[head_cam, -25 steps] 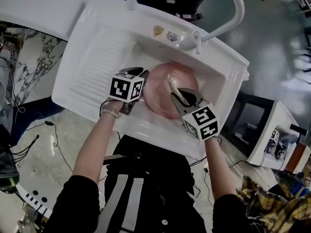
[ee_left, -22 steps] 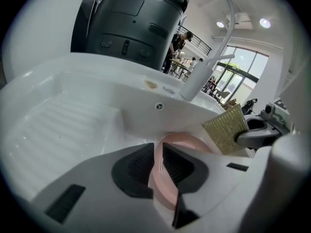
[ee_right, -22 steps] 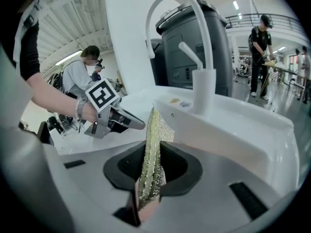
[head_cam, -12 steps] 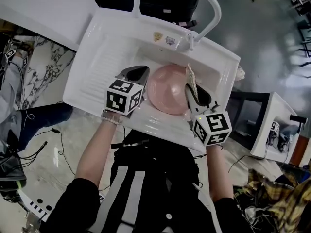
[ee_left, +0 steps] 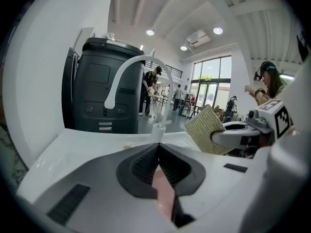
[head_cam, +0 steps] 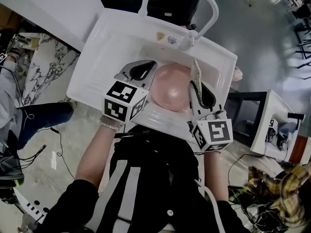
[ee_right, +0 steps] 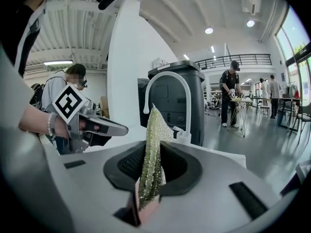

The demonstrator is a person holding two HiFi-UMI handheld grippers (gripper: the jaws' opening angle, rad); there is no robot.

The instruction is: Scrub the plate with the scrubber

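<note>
The pink plate (head_cam: 171, 87) lies in the basin of the white sink (head_cam: 112, 47). Both grippers hang above it, clear of the plate. My left gripper (head_cam: 148, 67) (ee_left: 158, 145) is over the plate's left rim, shut with nothing between its jaws. To the right of the plate, my right gripper (head_cam: 194, 85) (ee_right: 154, 142) is shut on the scrubber (head_cam: 196, 72) (ee_right: 152, 152), a greenish-gold mesh pad that stands upright out of the jaws. The left gripper view shows the scrubber (ee_left: 208, 134) at its right. The right gripper view shows the left gripper (ee_right: 97, 126) at its left.
A white arched faucet (head_cam: 194, 4) (ee_left: 131, 72) (ee_right: 165, 84) rises at the sink's back edge. The ribbed draining board (head_cam: 104, 57) is left of the basin. A dark bin (ee_left: 104, 89) stands behind the sink. Several people work at tables in the hall beyond.
Both grippers have risen from the basin. The scrubber has lifted off the plate with the right gripper. The left gripper has come away from the plate's left rim, and the plate stays in the sink.
</note>
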